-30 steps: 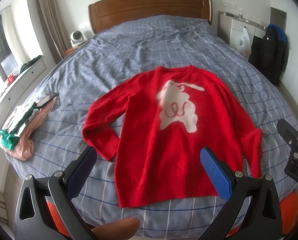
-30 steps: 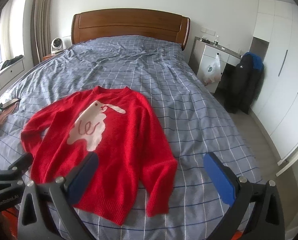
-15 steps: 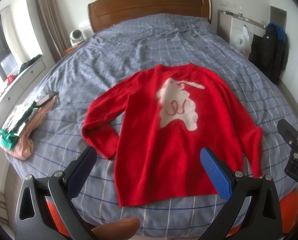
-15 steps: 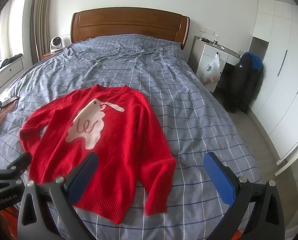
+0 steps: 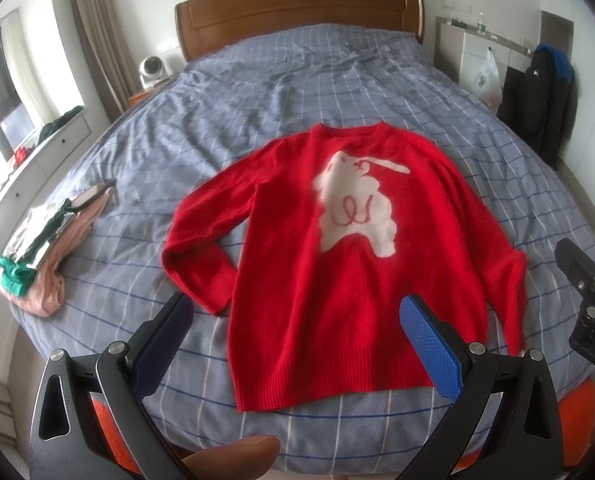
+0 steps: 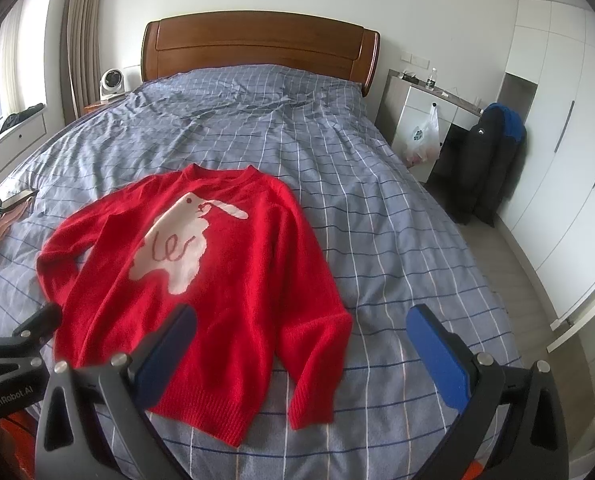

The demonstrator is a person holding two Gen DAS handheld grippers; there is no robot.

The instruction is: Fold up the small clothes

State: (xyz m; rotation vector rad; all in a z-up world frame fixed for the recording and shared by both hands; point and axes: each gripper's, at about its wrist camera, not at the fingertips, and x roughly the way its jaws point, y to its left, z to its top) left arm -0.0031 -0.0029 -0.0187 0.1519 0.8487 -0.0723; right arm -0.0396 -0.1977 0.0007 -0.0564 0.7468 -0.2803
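A red knitted sweater (image 5: 337,248) with a white animal motif lies face up and spread flat on the bed, neck towards the headboard, hem towards me; it also lies at the left in the right wrist view (image 6: 201,276). Its left sleeve is bent back on itself and its right sleeve lies along the body. My left gripper (image 5: 293,320) hovers open above the hem with nothing between its blue pads. My right gripper (image 6: 301,332) is open too, above the right sleeve's cuff, holding nothing.
The bed (image 5: 281,92) has a blue-grey checked cover and a wooden headboard (image 6: 257,48). A pile of folded clothes (image 5: 45,248) sits at the bed's left edge. A white cabinet, hanging bag and dark jacket (image 6: 485,168) stand to the right, by wardrobes.
Both grippers have drawn back and up slightly, so the sweater sits a little farther away in each view. The sweater itself has not moved, and both grippers stay open.
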